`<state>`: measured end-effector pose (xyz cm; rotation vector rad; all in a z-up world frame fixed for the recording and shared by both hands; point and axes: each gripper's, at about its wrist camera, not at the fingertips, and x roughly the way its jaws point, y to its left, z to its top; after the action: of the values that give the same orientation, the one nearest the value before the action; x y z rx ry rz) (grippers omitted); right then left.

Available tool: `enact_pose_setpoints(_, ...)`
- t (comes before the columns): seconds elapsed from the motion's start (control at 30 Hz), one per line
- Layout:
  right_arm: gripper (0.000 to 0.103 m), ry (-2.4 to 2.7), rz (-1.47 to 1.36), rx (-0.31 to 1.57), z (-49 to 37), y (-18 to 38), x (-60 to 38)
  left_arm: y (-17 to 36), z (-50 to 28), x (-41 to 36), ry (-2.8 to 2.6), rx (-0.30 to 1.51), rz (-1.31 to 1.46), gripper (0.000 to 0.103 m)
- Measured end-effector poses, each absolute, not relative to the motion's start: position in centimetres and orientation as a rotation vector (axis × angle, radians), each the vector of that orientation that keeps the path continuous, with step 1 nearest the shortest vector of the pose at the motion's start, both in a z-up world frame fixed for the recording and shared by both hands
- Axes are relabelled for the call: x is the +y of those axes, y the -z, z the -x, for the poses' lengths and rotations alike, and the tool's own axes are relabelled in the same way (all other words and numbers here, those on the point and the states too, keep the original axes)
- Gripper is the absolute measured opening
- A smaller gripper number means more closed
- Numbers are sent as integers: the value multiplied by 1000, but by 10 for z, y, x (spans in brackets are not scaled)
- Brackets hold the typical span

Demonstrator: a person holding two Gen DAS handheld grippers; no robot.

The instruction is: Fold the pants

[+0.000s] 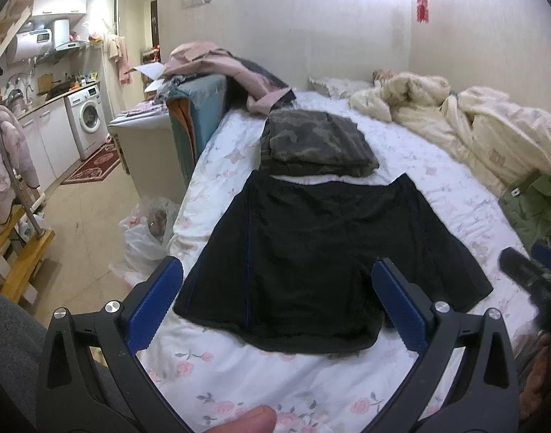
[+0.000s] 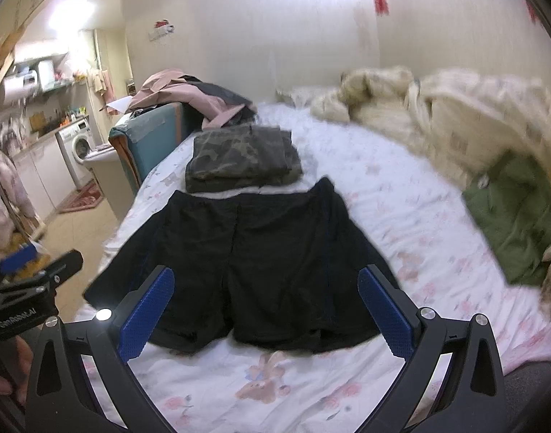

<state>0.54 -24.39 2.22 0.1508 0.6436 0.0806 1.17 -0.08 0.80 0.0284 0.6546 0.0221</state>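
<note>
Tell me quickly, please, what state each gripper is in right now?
Left gripper: open, holding nothing, above the black fabric shorts.
Right gripper: open, holding nothing, above the same shorts.

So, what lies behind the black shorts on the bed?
Behind the black shorts lies a folded camouflage garment, overlapping their far edge. Whatever is under it, besides the floral sheet, is covered.

Black shorts [image 1: 311,252] lie spread flat on the floral bedsheet [image 1: 419,180] — waistband far, leg hems near — thin blue side stripes showing, unfolded.
</note>
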Motion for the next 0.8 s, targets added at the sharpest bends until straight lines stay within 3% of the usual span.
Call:
enact_pose_setpoints(0.3,102,155,-619,941,-47,51,-355,-30,-64,-5,-55,706,-23,103)
enact_pose_setpoints(0.47,90,303,-942,1008,-40,113,-411,-24,-98,-28,-1,764,-30,103)
enact_pose_setpoints(0.8,89,225,-926,999,-75,137,-411,0,-140,-66,50,835,-88,103)
